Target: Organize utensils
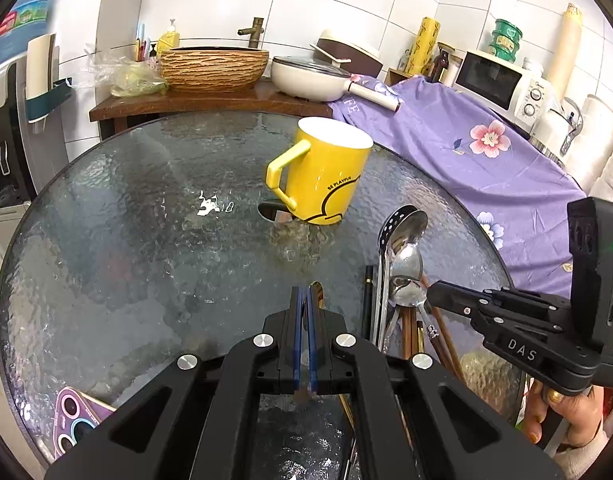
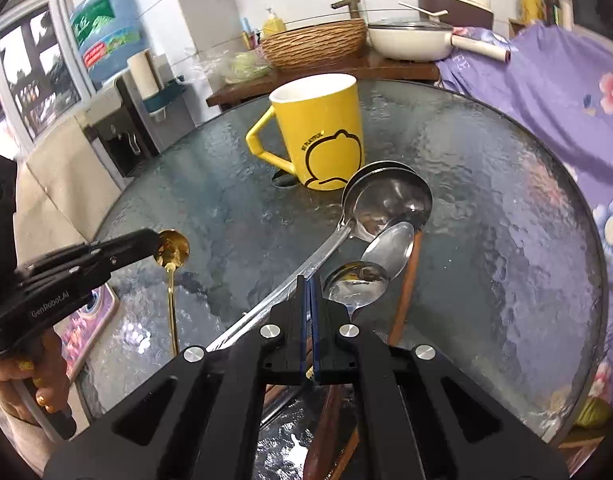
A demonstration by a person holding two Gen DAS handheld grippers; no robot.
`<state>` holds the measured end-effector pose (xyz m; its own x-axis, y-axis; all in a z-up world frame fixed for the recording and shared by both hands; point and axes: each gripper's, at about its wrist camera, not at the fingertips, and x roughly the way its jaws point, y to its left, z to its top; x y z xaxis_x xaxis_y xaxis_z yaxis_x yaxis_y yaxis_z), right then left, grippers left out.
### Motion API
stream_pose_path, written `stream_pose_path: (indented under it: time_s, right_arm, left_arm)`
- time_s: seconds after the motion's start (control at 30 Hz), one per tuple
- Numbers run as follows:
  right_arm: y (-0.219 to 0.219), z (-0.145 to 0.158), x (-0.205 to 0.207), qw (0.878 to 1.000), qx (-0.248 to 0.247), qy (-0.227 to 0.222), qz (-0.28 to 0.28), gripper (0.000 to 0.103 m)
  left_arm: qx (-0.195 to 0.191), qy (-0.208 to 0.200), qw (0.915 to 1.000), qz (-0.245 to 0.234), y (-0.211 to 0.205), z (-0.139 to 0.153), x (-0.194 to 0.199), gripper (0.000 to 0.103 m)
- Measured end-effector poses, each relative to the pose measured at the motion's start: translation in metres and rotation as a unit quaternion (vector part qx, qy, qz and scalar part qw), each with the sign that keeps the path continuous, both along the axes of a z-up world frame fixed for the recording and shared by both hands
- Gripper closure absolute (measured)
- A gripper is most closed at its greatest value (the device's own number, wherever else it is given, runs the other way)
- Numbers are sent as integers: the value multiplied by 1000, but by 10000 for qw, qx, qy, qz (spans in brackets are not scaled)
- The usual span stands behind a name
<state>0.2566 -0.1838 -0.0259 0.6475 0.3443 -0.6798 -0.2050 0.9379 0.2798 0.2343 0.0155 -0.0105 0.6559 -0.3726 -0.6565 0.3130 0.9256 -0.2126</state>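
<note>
1. We see a round glass table (image 1: 126,248) with a yellow mug (image 1: 322,172) standing upright near its middle, handle toward the left of both views.
2. Our left claw (image 1: 305,300) has its blue pads pressed together on a gold spoon (image 2: 171,246). In the right wrist view the claw tip meets the spoon at its round bowl, and the thin gold stem hangs down from there toward the table.
3. In the left wrist view only a sliver of gold shows just past the pinched pads, and more of the stem shows below them, between the claw's arms.
4. Our right claw (image 2: 308,284) is also pressed together. A small silver spoon (image 2: 356,282) lies with its bowl just beside the right side of the claw tip; in the left wrist view the tip meets this spoon at the neck below the bowl, so it looks pinched there.
5. The other utensils lie in a pile on the table to the right of the mug: a large ladle (image 2: 390,200), a perforated skimmer (image 1: 396,220), another silver spoon (image 2: 390,248) and brown wooden chopsticks (image 2: 406,280).
6. The ladle's bowl lies close to the mug's base, and its long handle runs back under the right claw.
7. A phone in a purple case (image 1: 76,416) lies at the near left edge of the table.
</note>
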Motion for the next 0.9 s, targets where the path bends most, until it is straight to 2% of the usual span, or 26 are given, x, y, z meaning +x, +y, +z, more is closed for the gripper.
stream_pose_path:
  time_s: [0.13,0.33,0.37,0.43,0.47,0.5,0.57,0.73,0.77,0.8,0.9]
  right_arm:
    - [-8,-3,2,9997,-70,81,-199,100]
    - [-6,-17,14,9980,-383,442,-240,98]
    - [-4,-21,16,9976,-411,516,-212,94]
    - [-1,-24,17,9973,-416,570,-194,68]
    - [0,-24,17,9972,-461,538,-238,45]
    - [2,-22,16,9974,-511,430,-277,41]
    - [8,-20,15,9962,-769,329,-262,41]
    - [23,-26,23,9915,-1200,504,-87,55]
    - [24,-29,25,9900,-1296,561,-53,62]
    - [25,-32,25,9890,-1343,618,-24,76]
    - [23,-34,23,9907,-1223,603,-25,81]
  left_arm:
    - [-30,-20,10000,26,1,2,1,101]
    - [-62,-110,9999,34,2,8,0,101]
    - [-59,-131,9999,39,2,10,0,101]
    - [-53,-150,9999,43,1,12,0,101]
    - [-54,-157,9999,47,3,13,1,101]
    - [-52,-171,9998,57,3,13,1,101]
    - [-36,-186,9998,73,5,14,0,101]
    - [-80,-196,9997,120,13,15,-4,101]
    - [-84,-197,9997,132,14,15,-5,101]
    - [-84,-200,9997,148,16,15,-5,101]
    - [-93,-174,9996,223,22,13,-4,101]
